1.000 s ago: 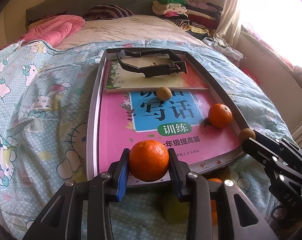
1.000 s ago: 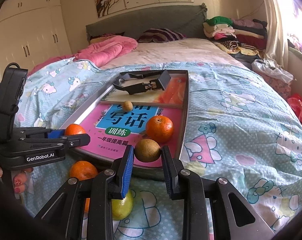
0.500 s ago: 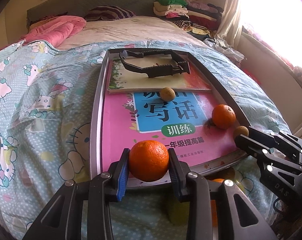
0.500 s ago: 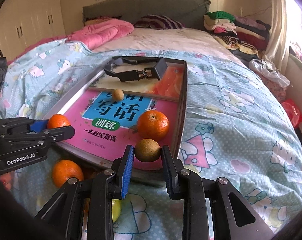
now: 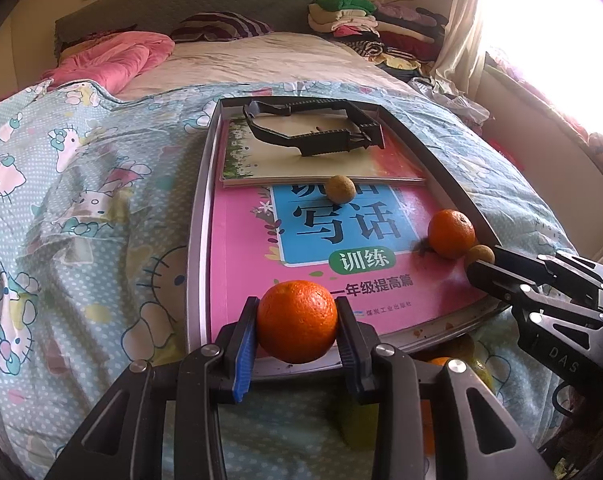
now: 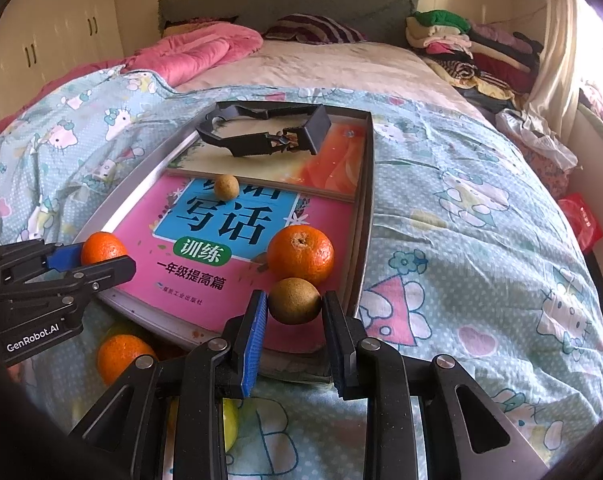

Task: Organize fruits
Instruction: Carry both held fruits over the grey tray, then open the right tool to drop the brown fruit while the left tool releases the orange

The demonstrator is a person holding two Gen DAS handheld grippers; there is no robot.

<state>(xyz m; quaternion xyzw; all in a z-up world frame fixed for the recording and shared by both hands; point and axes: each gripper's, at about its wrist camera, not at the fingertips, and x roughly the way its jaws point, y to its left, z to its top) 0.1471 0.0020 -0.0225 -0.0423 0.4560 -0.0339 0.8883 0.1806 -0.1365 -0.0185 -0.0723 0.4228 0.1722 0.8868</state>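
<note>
My left gripper (image 5: 297,330) is shut on an orange (image 5: 297,327) at the near edge of a grey tray (image 5: 199,240) that holds a pink book (image 5: 241,264). My right gripper (image 6: 295,308) is shut on a brown kiwi (image 6: 295,301) over the tray's near right corner, right beside a second orange (image 6: 300,254) lying on the pink book. A second kiwi (image 5: 341,188) lies at the book's far end. From the right wrist view the left gripper (image 6: 105,256) and its orange (image 6: 101,246) show at the left.
A black plastic frame (image 5: 313,132) lies on a second book (image 5: 261,168) at the tray's far end. A loose orange (image 6: 121,356) and a yellow-green fruit (image 6: 229,424) lie on the quilt (image 5: 81,220) in front of the tray. Folded clothes (image 6: 461,40) are piled at the far right.
My right gripper with the kiwi has moved in over the tray's near right corner, close to the second orange. The left gripper and its orange have kept still.
</note>
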